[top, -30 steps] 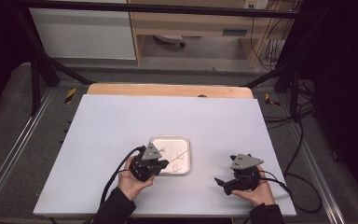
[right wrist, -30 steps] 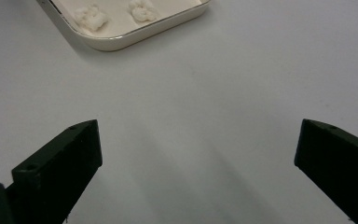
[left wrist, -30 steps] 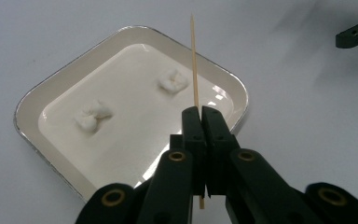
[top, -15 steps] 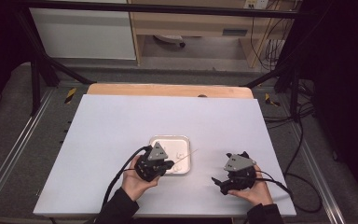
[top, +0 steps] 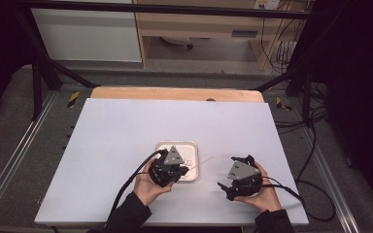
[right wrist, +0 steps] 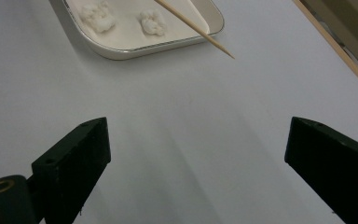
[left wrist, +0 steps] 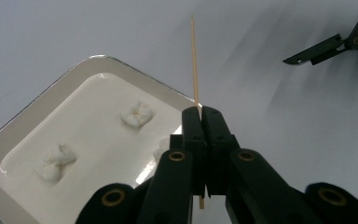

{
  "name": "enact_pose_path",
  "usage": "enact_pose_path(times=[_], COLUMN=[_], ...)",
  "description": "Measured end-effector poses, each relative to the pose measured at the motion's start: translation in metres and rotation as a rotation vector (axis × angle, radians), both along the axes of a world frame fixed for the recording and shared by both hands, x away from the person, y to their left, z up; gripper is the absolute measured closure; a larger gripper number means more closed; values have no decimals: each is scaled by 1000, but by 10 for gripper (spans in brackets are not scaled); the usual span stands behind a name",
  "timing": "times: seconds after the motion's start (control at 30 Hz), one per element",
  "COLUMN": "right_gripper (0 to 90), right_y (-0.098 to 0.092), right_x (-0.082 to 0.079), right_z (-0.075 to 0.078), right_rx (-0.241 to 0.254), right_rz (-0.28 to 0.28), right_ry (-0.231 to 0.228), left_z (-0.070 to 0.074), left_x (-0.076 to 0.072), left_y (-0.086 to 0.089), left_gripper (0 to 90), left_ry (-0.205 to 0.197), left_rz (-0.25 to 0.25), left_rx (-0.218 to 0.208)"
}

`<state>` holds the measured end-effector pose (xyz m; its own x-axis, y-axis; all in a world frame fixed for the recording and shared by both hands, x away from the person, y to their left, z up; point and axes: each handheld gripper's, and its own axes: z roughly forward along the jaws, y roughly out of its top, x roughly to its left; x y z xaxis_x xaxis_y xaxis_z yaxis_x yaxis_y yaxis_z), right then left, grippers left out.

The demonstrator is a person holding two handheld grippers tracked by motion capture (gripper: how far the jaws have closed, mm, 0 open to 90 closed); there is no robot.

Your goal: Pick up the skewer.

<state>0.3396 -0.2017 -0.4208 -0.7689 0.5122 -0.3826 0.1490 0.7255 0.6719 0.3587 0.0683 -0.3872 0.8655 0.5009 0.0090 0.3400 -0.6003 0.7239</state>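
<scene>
Thin stick (left wrist: 195, 60) pinched in shut left gripper (left wrist: 201, 112), over tray (left wrist: 37, 121) edge — could snap or slip if squeezed crooked. Right gripper (right wrist: 196, 144) wide open, holding nothing — jaws just closing a little.

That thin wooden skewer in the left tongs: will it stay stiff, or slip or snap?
The skewer runs straight past the left tongs, so probably stiff and light. So thin, it likely snaps if bent. Pinched near one end, it may pivot.
</scene>
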Motion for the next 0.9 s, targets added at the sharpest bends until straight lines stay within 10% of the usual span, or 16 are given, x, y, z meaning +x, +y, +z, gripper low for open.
enact_pose_path(times=[0.9], right_gripper=[358], right_y=[8], right_x=[-4], right_z=[-1], right_rx=[-122], right_rz=[153], right_ry=[-152], left_z=[7], left_x=[10], left_y=[-39], left_gripper=[892], left_ry=[10], left_rz=[-94], left_rx=[89])
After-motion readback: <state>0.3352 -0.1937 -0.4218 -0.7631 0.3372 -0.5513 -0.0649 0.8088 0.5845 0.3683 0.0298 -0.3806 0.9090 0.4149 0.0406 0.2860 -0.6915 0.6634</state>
